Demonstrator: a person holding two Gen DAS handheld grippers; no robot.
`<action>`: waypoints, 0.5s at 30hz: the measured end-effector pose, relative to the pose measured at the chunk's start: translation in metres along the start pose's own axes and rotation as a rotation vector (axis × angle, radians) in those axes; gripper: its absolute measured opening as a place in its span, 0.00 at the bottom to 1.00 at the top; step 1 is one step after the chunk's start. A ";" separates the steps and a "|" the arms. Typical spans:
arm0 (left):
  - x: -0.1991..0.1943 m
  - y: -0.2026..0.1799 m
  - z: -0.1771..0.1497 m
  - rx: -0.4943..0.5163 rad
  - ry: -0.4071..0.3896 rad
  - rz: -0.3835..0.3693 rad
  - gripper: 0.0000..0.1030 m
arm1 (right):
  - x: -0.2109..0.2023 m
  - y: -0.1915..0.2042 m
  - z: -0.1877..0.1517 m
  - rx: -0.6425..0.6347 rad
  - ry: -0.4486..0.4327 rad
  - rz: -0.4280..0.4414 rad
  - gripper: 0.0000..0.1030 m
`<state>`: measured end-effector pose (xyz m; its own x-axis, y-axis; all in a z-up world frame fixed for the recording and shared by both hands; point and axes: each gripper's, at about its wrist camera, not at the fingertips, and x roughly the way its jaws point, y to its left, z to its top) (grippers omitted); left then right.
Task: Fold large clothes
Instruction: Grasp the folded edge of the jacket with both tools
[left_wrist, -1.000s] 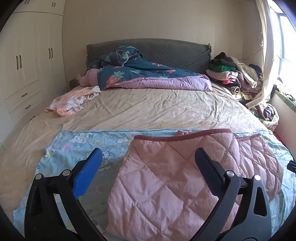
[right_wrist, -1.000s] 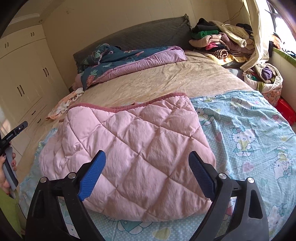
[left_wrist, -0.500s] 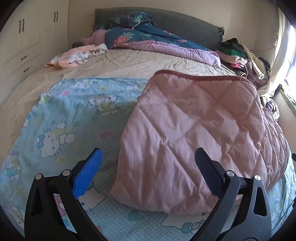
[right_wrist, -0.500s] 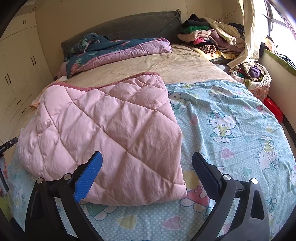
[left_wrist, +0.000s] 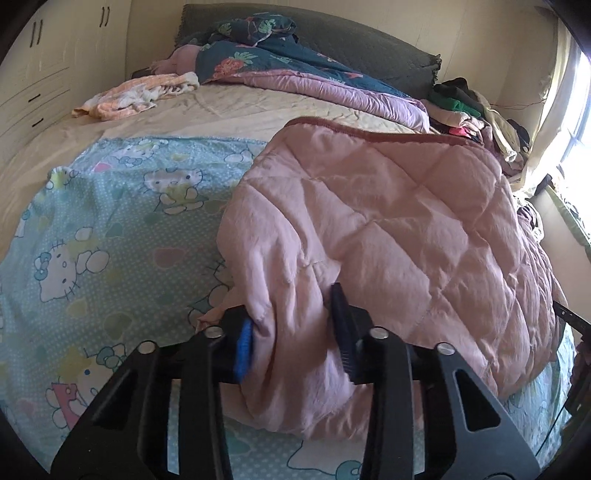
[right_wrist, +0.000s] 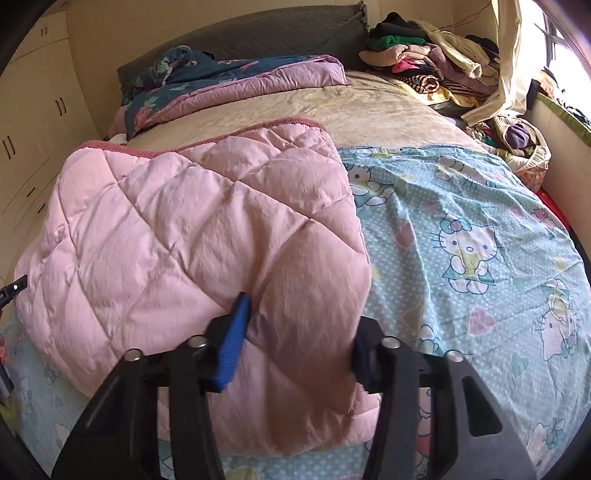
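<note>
A pink quilted blanket (left_wrist: 388, 221) lies folded on a light blue cartoon-cat sheet (left_wrist: 110, 221) spread over the bed. My left gripper (left_wrist: 291, 314) is at the blanket's near left corner, its jaws closing, with a bunch of pink fabric squeezed between the pads. In the right wrist view the same blanket (right_wrist: 184, 229) fills the left half and the sheet (right_wrist: 461, 221) the right half. My right gripper (right_wrist: 301, 321) is at the near right corner, jaws closing, with the blanket's edge pinched between its pads.
A dark floral duvet (left_wrist: 280, 55) with a mauve lining lies by the grey headboard. An orange-white cloth (left_wrist: 136, 96) lies at the bed's far left. Piled clothes (right_wrist: 424, 55) and a basket (right_wrist: 524, 144) stand by the window on the right. Wardrobe drawers (left_wrist: 33, 99) line the left wall.
Both grippers came down to the blanket's near edge and went from wide open to closed on the pink fabric, which now bunches up at each corner.
</note>
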<state>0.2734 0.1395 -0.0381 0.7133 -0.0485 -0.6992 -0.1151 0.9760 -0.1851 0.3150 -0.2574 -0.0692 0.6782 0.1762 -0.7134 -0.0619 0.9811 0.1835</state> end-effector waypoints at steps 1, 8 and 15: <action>-0.004 -0.004 0.006 0.010 -0.022 0.003 0.18 | -0.005 -0.001 0.004 0.013 -0.024 0.012 0.22; -0.006 -0.015 0.057 0.007 -0.084 0.010 0.16 | -0.024 -0.008 0.058 0.129 -0.137 0.044 0.15; 0.025 -0.023 0.073 0.026 -0.053 0.072 0.16 | 0.012 -0.017 0.069 0.192 -0.080 -0.007 0.15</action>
<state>0.3443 0.1314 -0.0012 0.7397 0.0325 -0.6721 -0.1497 0.9817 -0.1173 0.3745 -0.2771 -0.0345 0.7345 0.1551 -0.6607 0.0786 0.9475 0.3098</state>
